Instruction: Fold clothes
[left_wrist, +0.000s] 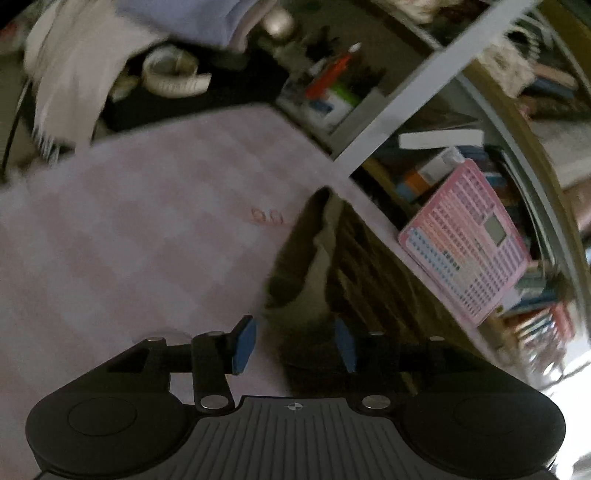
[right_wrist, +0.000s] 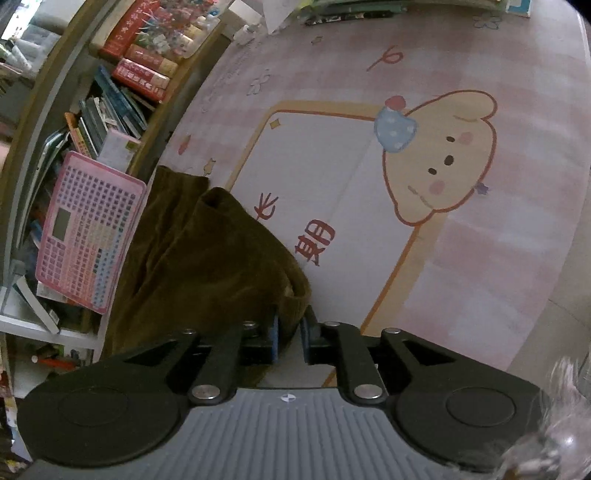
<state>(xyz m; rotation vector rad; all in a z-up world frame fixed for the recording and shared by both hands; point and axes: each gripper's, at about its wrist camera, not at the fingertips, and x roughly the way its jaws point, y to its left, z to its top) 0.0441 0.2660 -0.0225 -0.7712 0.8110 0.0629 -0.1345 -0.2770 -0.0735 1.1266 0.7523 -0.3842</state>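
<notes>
In your left wrist view, your left gripper (left_wrist: 295, 341) has its jaws spread wide with nothing between the blue pads (left_wrist: 244, 345). It hangs over the pink mat (left_wrist: 129, 221), right at the edge of the brown cloth (left_wrist: 354, 258). The cloth lies ahead and to the right of the fingers, bunched, with one corner reaching up toward the mat's far edge. Beyond the cloth a pink board (left_wrist: 465, 240) leans against the bookshelf (left_wrist: 443, 155). At the top left a white garment (left_wrist: 70, 74) hangs over dark clutter. This view is blurred, so finer detail is lost.

In your right wrist view, your right gripper (right_wrist: 290, 338) is pinching the cloth (right_wrist: 207, 258): a ribbed edge is caught between the pads, which are drawn close around it. From there the cloth spreads away to the left in loose folds over the mat (right_wrist: 498, 258), its far end just beside the pink board (right_wrist: 86, 232). The board stands propped against the bookshelf (right_wrist: 110, 103) full of books. To the right of the cloth the mat shows a cartoon dog (right_wrist: 439, 155) print and red characters, uncovered.
</notes>
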